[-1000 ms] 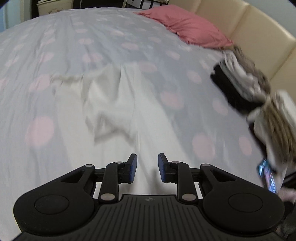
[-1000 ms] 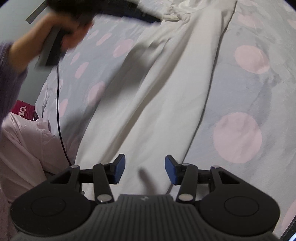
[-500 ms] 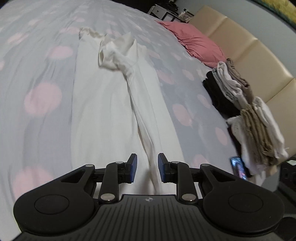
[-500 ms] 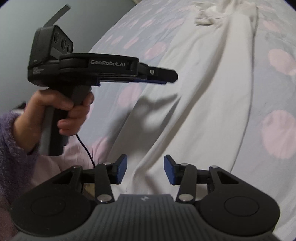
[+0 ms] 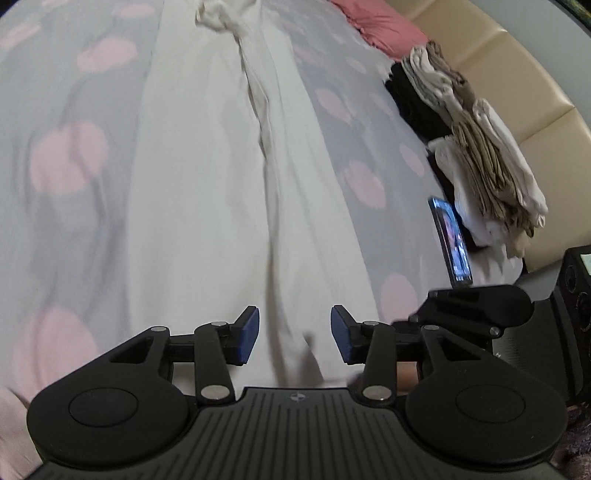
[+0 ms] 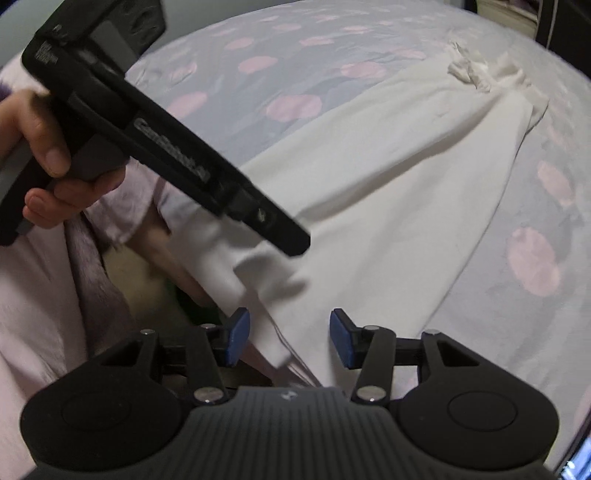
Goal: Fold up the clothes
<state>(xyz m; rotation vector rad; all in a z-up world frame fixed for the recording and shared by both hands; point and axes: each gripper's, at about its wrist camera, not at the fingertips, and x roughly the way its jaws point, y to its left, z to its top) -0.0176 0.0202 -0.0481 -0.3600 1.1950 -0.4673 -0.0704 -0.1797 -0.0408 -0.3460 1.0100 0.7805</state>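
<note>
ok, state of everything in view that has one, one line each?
left gripper: open, empty, fingers over the garment's near end.
right gripper: open, empty, at the near hem.
white garment: laid out lengthwise on the bed, unfolded, far end bunched.
folded clothes: stacked by the headboard.
phone: screen lit, beside the stack.
pink pillow: lying near the headboard.

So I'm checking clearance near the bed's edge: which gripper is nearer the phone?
Right. The right gripper sits just below the phone, at the bed's near edge. The left gripper is further off, over the white garment.
</note>
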